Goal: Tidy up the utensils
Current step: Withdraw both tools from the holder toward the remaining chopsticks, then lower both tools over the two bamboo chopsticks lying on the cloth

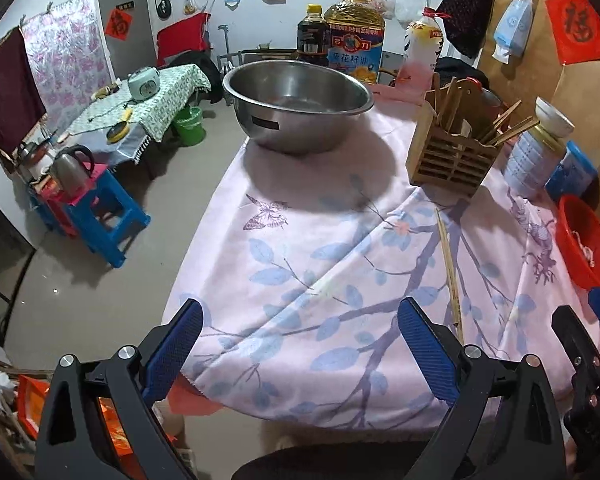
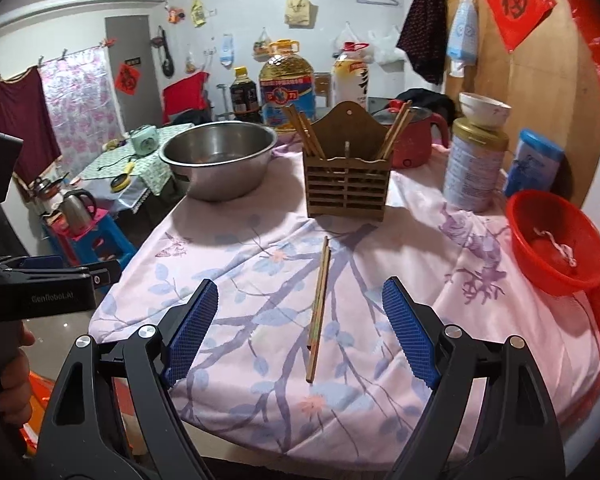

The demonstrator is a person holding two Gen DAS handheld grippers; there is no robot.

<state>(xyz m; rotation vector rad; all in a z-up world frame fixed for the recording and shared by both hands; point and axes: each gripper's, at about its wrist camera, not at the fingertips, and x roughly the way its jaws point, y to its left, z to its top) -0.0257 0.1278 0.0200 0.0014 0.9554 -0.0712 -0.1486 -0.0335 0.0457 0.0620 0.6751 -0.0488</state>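
Pair of wooden chopsticks (image 2: 319, 308) lies loose on the counter (image 2: 500, 340), on the pink floral cloth (image 2: 260, 280), lengthwise toward the slatted wooden chopstick holder (image 2: 346, 184) that stands beyond them, well apart from it. Holder already carries several chopsticks leaning out at both ends. Right gripper (image 2: 298, 334) hangs above the near end of the pair, jaws wide, nothing between the pads, the sticks roughly centred in the gap. Left gripper (image 1: 300, 344) also spread wide and empty, over the near edge of the cloth, with the pair off to its right. Risks, as judgement: the two sticks lie side by side but slightly splayed at the far end, so a closing grip may catch one and roll the other away. They are thin and flat on soft, wrinkled fabric; pads coming down low may pinch the cloth and drag it, which could shift the steel basin (image 2: 220, 160) or tip the holder. A grip near one end leaves a long lever that may swing or slip in carrying. At the holder, the leaning sticks crowd the openings; an off-angle insertion could knock them or topple the light holder. Red plastic strainer (image 2: 556, 240) at the counter edge sits close to the right side's path.
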